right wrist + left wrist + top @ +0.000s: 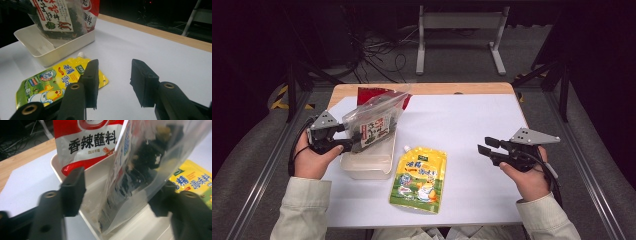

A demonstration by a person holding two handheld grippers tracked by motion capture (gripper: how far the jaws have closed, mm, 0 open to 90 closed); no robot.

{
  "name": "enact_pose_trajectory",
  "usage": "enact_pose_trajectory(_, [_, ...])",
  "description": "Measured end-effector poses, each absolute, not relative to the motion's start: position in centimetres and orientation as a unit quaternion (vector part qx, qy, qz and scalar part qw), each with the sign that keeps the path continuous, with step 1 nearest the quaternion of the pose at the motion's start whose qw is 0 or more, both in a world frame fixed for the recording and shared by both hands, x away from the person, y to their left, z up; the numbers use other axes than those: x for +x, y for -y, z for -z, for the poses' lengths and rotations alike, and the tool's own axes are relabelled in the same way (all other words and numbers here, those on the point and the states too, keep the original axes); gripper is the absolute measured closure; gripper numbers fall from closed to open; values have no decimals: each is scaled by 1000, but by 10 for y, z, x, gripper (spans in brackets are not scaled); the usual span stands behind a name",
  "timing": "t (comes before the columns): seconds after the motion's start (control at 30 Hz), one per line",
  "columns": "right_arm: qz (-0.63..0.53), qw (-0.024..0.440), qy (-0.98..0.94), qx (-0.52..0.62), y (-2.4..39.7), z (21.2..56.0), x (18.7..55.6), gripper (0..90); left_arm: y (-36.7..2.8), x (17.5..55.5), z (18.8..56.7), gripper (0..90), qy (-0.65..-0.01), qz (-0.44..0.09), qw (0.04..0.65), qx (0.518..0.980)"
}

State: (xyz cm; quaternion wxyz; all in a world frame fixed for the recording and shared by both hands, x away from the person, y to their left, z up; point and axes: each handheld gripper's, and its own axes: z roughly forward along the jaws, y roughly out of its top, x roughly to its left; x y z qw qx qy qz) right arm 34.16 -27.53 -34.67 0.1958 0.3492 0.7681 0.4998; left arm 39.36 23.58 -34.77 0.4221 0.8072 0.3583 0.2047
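A clear bag (372, 122) of dark dried food with a printed label stands tilted in a shallow white tray (367, 167). My left gripper (348, 139) is at the bag's lower left corner. In the left gripper view the bag (140, 177) hangs between the jaws, and the left jaw stands clear of it, so the left gripper (117, 197) is open. A red seasoning packet (87, 142) leans at the tray's far end. A yellow spouted pouch (419, 177) lies flat beside the tray. My right gripper (483, 145) hovers open at the right with nothing in it (113, 82).
A white mat (472, 125) covers the wooden table (437, 88). The stretch of mat between the pouch (50, 82) and my right hand is bare. Beyond the table are cables and a metal frame on the floor.
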Motion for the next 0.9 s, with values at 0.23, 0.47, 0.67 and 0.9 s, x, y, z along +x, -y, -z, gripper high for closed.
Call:
enact_pose_trajectory(0.23, [-500, 192, -770, 348, 274, 348, 341, 576, -239, 373, 340, 241, -340, -192, 435, 811])
enact_pose_trajectory(0.47, [-500, 190, -770, 347, 273, 348, 342, 567, -243, 354, 338, 195, -329, -178, 448, 812])
enact_pose_trajectory(0.67, [-504, 187, -772, 338, 269, 348, 344, 531, -242, 345, 338, 184, -329, -154, 455, 813])
enact_pose_trajectory(0.9, [-501, 155, -788, 323, 257, 353, 354, 457, -239, 335, 339, 174, -337, -146, 437, 821])
